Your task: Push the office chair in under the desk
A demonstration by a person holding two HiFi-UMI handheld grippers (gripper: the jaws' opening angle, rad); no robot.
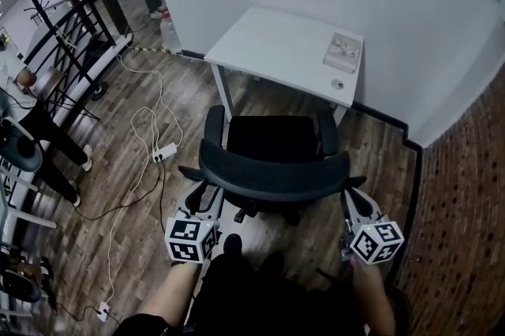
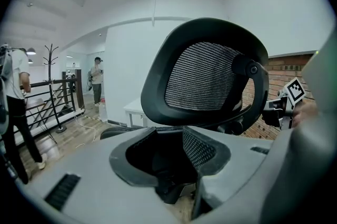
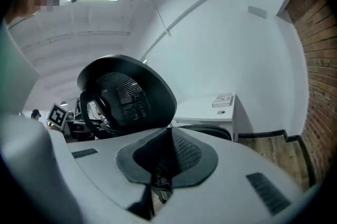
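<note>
Black office chair before white desk; left fingers apart, right fingers together.

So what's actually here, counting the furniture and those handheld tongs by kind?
Office chair: 1
Desk: 1
Coat stand: 1
Tongs: 2 (left tongs, right tongs)
Total: 5

Head view looks steeply down; both gripper views closely face the chair backrest
</note>
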